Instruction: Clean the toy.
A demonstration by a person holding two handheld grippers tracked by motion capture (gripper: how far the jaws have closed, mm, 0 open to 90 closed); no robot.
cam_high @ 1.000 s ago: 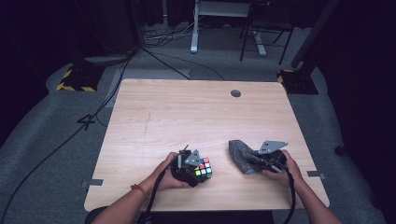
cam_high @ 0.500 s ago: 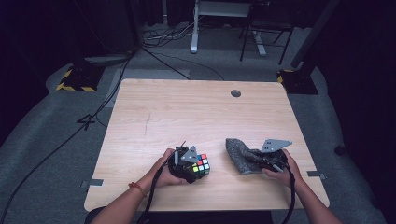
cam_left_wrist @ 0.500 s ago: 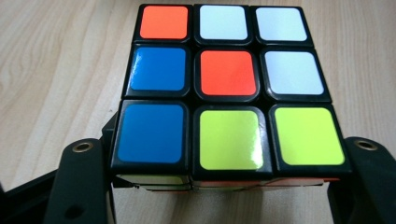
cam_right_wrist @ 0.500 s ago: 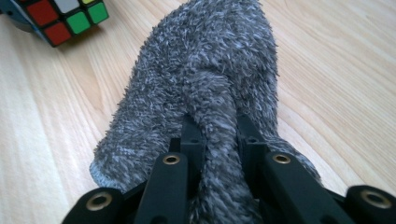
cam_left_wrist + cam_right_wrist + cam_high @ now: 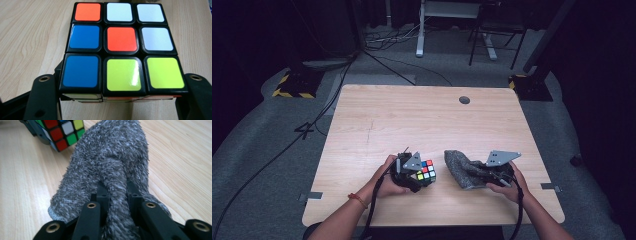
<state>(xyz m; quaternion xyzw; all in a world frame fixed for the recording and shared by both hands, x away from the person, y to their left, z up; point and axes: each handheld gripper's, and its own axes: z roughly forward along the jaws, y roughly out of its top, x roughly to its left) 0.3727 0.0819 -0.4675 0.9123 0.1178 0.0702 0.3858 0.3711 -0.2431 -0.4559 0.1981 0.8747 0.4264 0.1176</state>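
Puzzle cube (image 5: 426,170): pinched by left tongs (image 5: 412,172) on bench (image 5: 412,120). Grey fuzzy cloth (image 5: 462,169): beside cube, pinched by right tongs (image 5: 484,175).

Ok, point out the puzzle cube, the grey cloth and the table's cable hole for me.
puzzle cube (image 5: 121,38), left gripper view, on its orange centre tile.
grey cloth (image 5: 110,157), right gripper view, on the fuzzy bulge ahead of the jaws.
cable hole (image 5: 464,100), high view, on the dark round cap near the far edge.
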